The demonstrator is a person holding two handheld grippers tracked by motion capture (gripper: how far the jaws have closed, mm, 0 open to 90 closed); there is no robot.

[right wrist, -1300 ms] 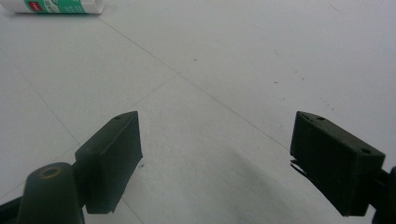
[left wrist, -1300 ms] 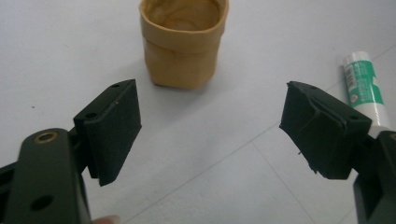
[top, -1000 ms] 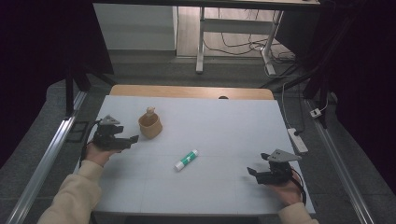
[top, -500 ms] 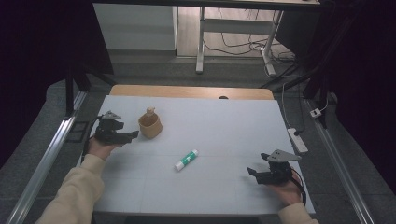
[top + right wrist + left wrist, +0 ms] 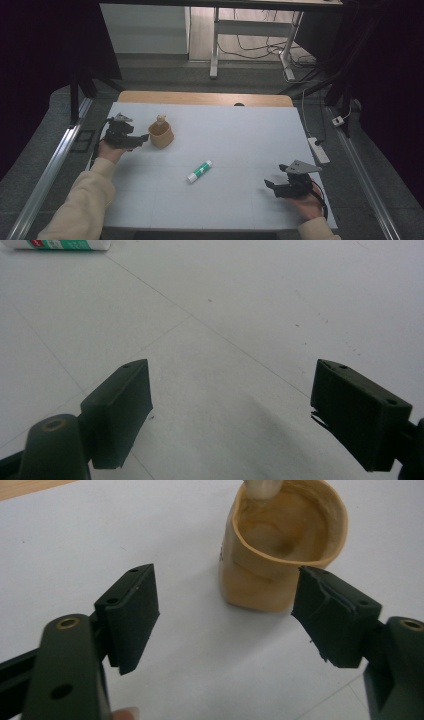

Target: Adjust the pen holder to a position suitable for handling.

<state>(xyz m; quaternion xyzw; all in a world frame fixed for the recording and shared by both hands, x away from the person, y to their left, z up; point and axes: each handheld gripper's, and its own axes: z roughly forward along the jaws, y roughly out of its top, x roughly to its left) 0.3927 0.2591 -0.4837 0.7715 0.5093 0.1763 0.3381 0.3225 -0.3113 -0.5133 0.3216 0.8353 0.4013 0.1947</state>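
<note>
Left gripper (image 5: 141, 141) sits mid-left in the high view, on the table (image 5: 240, 130), pointing right at the tan cup (image 5: 161, 134). Tips are just beside the cup's left side. In the left gripper view the jaws stand wide apart and have just been closing a bit; the cup (image 5: 280, 550) is in the upper right of that frame, ahead of the pads, closer to the right one. It's not between the pads yet, and nothing is clamped. I can't tell whether the right pad touches the cup wall.

The cup is upright, open top, soft-looking rim, with a pale small object (image 5: 161, 119) at its far edge; too small to identify.

Right gripper (image 5: 272, 186) is lower right in the high view, low over the table, pointing left. Its jaws are apart with only bare table between them in the right gripper view.

A white tube with a green band (image 5: 199, 171) lies on its side near table centre, tilted diagonally, well apart from both grippers. It also shows at the upper left corner of the right gripper view (image 5: 60, 244).
</note>
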